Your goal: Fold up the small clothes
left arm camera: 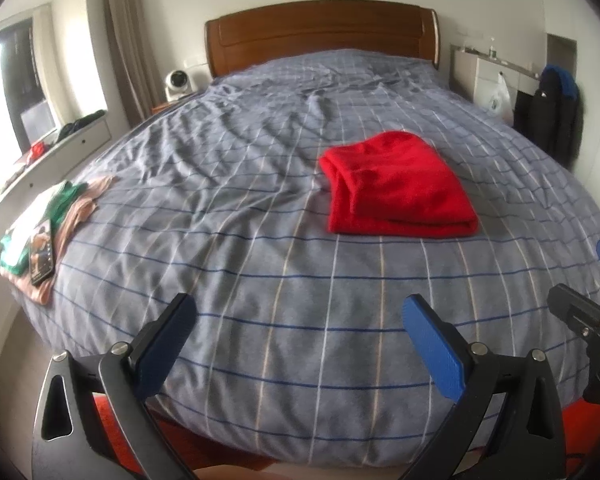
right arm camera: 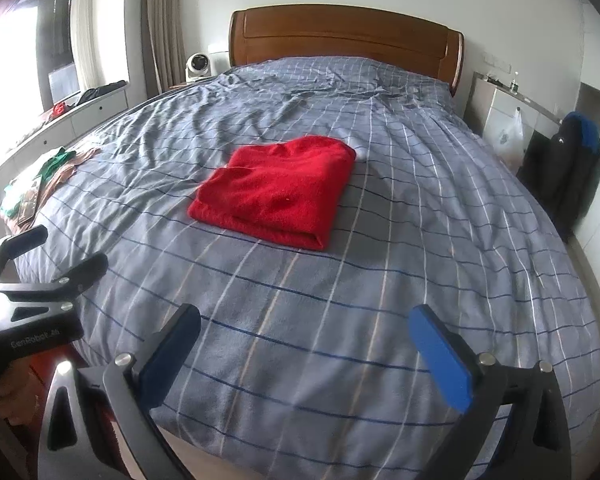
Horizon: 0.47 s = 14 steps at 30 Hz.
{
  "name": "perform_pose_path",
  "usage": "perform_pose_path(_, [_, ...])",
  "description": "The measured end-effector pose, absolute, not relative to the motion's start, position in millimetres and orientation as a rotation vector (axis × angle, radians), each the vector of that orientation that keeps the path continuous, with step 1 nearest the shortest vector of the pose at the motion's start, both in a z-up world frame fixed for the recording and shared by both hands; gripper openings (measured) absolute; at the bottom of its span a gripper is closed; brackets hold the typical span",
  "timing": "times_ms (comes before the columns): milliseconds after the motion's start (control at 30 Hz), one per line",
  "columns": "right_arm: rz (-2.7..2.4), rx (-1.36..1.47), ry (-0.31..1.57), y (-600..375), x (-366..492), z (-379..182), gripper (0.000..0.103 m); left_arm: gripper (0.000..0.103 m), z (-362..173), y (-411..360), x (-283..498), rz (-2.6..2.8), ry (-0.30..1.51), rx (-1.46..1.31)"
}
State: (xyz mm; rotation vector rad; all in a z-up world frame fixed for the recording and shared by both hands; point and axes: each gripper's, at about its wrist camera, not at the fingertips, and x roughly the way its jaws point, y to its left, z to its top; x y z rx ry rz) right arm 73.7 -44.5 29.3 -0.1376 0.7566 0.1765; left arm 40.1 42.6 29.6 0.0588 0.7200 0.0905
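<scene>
Left tool [left arm camera: 298, 320] spread wide, fuzzy red folded cloth [left arm camera: 398, 186], checked duvet [left arm camera: 228, 200]

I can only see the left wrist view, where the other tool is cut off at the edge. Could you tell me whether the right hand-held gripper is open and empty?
Observer: Yes. The right hand-held gripper is open, and only the checked bedspread shows between its fingers.
Operator: Thank you. Is it touching the red garment?
Observer: No. The folded red garment lies apart from it, further up the bed.
</scene>
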Motion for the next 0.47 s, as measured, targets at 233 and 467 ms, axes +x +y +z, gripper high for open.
perform_pose_path(233, [0.181,-0.168,0.749,-37.6,70.1,31.8,0.102,0.103,29.8,43.3,38.2,0.098,0.705,0.072])
perform_pose_path(467, [0.178,-0.162,0.755,-39.4,70.9,28.7,0.102,0.103,36.6,40.8,29.4,0.093,0.660,0.071])
